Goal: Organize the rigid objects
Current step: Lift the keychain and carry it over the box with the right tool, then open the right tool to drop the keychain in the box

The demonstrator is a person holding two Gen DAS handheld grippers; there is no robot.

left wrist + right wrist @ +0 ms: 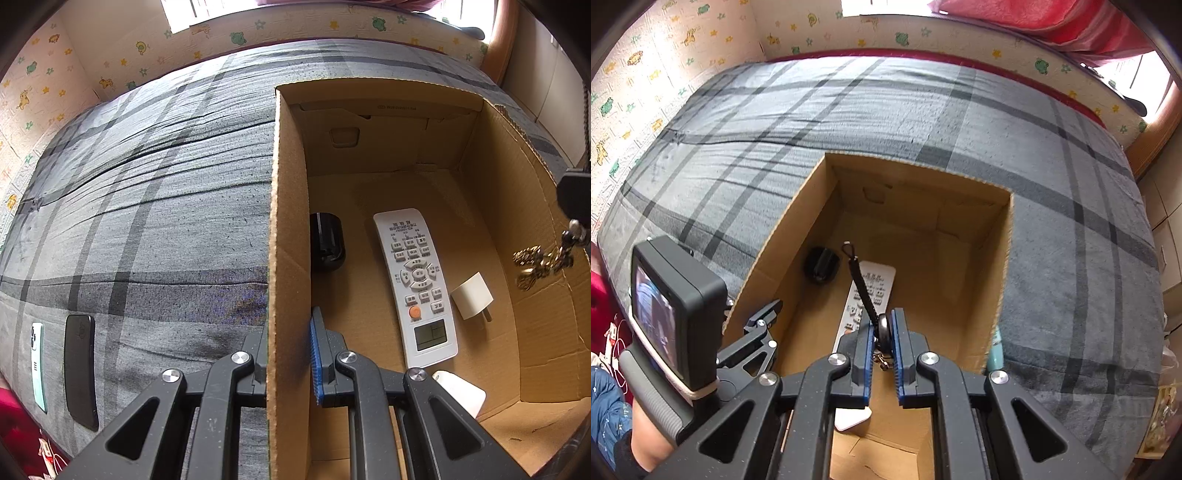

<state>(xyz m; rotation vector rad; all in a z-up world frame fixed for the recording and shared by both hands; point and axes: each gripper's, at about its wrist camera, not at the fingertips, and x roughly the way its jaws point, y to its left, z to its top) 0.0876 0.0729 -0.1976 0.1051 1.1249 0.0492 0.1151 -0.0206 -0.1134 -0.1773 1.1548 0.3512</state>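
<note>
An open cardboard box [288,229] [1001,258] sits on a grey plaid bed. Inside lie a white remote control [417,284] [871,288], a black round object [328,240] [822,264], a white charger plug [472,295] and another white object [461,391]. My left gripper [288,369] straddles the box's left wall, one finger on each side, and seems to pinch it. My right gripper [881,339] is shut on a key ring with a black lanyard [858,280], held above the box. The keys also hang at the right in the left wrist view [543,262].
Two phones lie on the bed left of the box, one black [79,369] and one pale green [38,365]. A teal object [995,350] stands by the box's right wall. Walls with animal stickers surround the bed.
</note>
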